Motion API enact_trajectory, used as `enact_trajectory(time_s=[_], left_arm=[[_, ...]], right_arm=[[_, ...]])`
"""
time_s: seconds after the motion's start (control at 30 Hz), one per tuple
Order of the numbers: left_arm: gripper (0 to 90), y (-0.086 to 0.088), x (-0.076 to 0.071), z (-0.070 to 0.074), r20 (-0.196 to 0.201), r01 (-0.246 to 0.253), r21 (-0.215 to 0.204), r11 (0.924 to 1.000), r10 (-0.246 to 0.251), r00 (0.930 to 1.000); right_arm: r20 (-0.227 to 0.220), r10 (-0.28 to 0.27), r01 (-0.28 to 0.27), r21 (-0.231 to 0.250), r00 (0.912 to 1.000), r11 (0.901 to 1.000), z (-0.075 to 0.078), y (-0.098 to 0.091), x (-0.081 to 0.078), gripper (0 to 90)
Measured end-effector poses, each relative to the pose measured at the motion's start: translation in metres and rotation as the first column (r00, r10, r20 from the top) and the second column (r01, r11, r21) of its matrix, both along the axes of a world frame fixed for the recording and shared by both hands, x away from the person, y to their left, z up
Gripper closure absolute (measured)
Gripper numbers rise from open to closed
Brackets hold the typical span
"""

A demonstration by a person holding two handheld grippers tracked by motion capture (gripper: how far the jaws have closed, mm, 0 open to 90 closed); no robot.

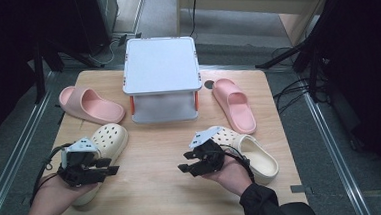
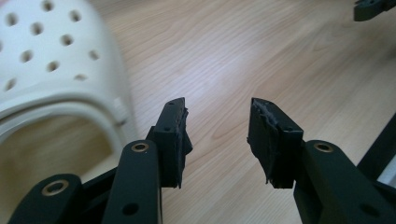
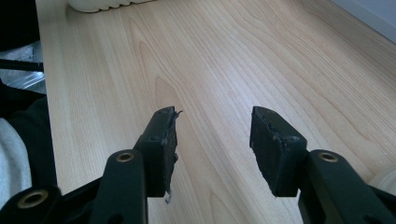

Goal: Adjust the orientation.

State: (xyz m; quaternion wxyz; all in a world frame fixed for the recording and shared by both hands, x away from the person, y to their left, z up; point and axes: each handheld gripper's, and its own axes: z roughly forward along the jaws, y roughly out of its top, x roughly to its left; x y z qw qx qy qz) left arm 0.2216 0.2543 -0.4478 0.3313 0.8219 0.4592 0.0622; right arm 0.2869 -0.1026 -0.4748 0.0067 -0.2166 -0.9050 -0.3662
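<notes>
My left tool point(image 1: 113, 169), jaws apart and empty, hovers just right of the cream perforated foam clog point(image 1: 106, 142), whose length runs away from me across the wooden desk point(image 1: 156, 154).

Two cream clogs on the wooden table, both soles down, toes pointing away from the person. The left clog point(image 1: 105, 145) sits near the left edge, perforated toe angled slightly right, its heel end partly under the hand; up close its holes and open mouth point(image 2: 51, 84) show clearly. The right clog point(image 1: 254, 153) lies near the right edge, toe angled left, heel toward the table's near right corner
</notes>
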Motion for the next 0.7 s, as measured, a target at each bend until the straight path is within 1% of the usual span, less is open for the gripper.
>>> enact_trajectory(time_s=[0.03, 0.13, 0.17, 0.23, 0.33, 0.37, 0.4, 0.43, 0.5, 0.6, 0.7], left_arm=[[56.3, 0.003, -0.001, 0.000, 0.002, -0.010, 0.003, 0.9999, 0.010, 0.9999], [56.3, 0.014, -0.004, -0.001, 0.004, -0.054, 0.021, 0.9983, 0.054, 0.9985], [56.0, 0.016, -0.004, -0.001, 0.003, -0.066, 0.017, 0.9977, 0.066, 0.9978], [55.2, 0.022, -0.003, -0.005, -0.007, -0.097, 0.020, 0.9951, 0.097, 0.9952], [54.2, 0.024, 0.001, -0.013, -0.011, -0.131, 0.046, 0.9903, 0.132, 0.9912], [54.2, 0.024, 0.003, -0.015, -0.006, -0.132, 0.049, 0.9900, 0.133, 0.9911], [56.7, 0.024, 0.005, -0.017, -0.003, -0.134, 0.052, 0.9897, 0.134, 0.9910], [56.7, 0.024, 0.007, -0.019, -0.005, -0.134, 0.055, 0.9895, 0.135, 0.9909], [59.7, 0.023, 0.011, -0.023, -0.012, -0.133, 0.057, 0.9895, 0.134, 0.9909], [62.6, 0.021, 0.019, -0.028, -0.017, -0.132, 0.063, 0.9892, 0.134, 0.9909], [66.5, 0.020, 0.024, -0.031, -0.017, -0.124, 0.050, 0.9910, 0.125, 0.9920]], right_arm=[[-0.004, -0.007, 0.007, -0.007, 1.0000, 0.9999, 0.000, 0.000, 0.000, 52.6], [-0.008, -0.021, 0.021, -0.007, 0.9998, 0.9998, -0.001, 0.000, 0.002, 52.5], [-0.008, -0.022, 0.022, -0.005, 0.9997, 0.9997, -0.001, 0.000, 0.002, 52.4], [-0.007, -0.024, 0.024, -0.001, 0.9997, 0.9997, 0.000, 0.000, 0.003, 51.8], [-0.003, -0.022, 0.022, -0.003, 0.9998, 0.9998, 0.000, 0.000, 0.003, 51.6], [-0.003, -0.023, 0.023, -0.003, 0.9997, 0.9997, 0.000, 0.001, 0.003, 51.6], [-0.008, -0.021, 0.021, -0.005, 0.9998, 0.9998, -0.001, 0.002, 0.003, 51.7], [-0.008, -0.021, 0.021, -0.005, 0.9998, 0.9998, -0.001, 0.002, 0.003, 51.7], [-0.013, -0.025, 0.025, -0.007, 0.9996, 0.9997, -0.001, 0.002, 0.003, 51.8], [-0.008, -0.026, 0.026, -0.008, 0.9996, 0.9996, -0.002, 0.003, 0.003, 51.8], [-0.010, -0.029, 0.029, -0.011, 0.9995, 0.9995, -0.002, 0.003, 0.003, 51.7]])
